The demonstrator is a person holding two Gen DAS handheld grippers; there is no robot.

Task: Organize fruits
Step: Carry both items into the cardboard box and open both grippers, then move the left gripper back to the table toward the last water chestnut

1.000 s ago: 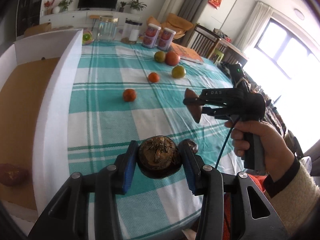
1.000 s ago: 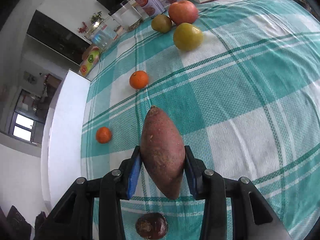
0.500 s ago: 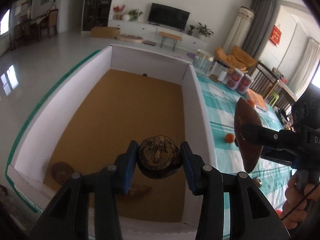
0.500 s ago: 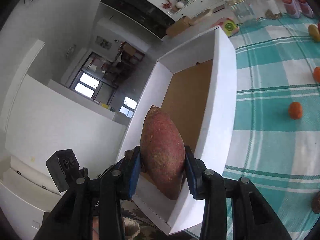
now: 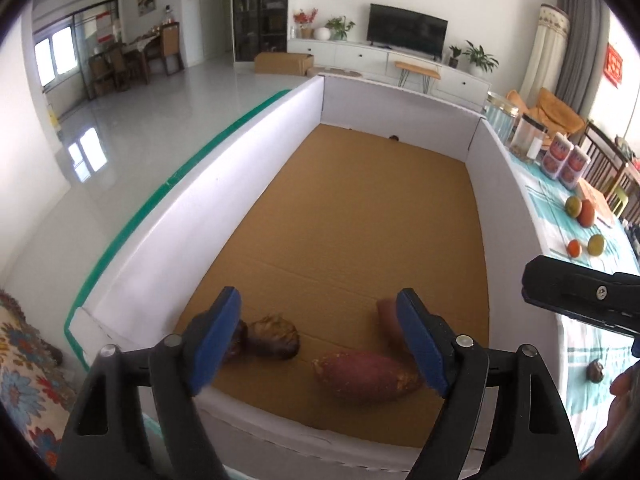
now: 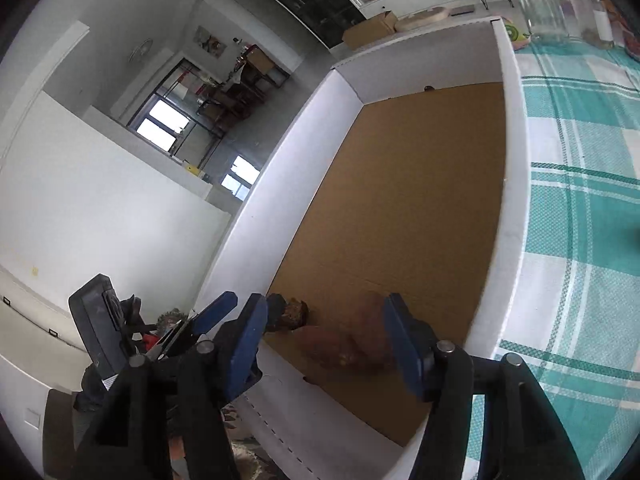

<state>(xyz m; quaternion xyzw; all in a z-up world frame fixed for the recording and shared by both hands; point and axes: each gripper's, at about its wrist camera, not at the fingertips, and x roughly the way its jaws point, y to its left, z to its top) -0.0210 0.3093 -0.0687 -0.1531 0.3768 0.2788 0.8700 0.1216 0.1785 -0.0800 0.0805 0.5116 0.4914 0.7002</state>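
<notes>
Cardboard floor of the box [image 5: 360, 208] carries the produce at its near end: a dark round fruit [image 5: 274, 336] on the left, a sweet potato [image 5: 366, 374] lying crosswise to its right. Left claw [image 5: 320, 342] hangs above them, jaws opening and holding nothing. Right claw [image 6: 324, 344] is opening too — the blurred reddish root below it looks released. Remaining fruits [image 5: 586, 212] lie far right on the checked surface [image 6: 580, 200], so I judge the right claw nearer to them.
</notes>
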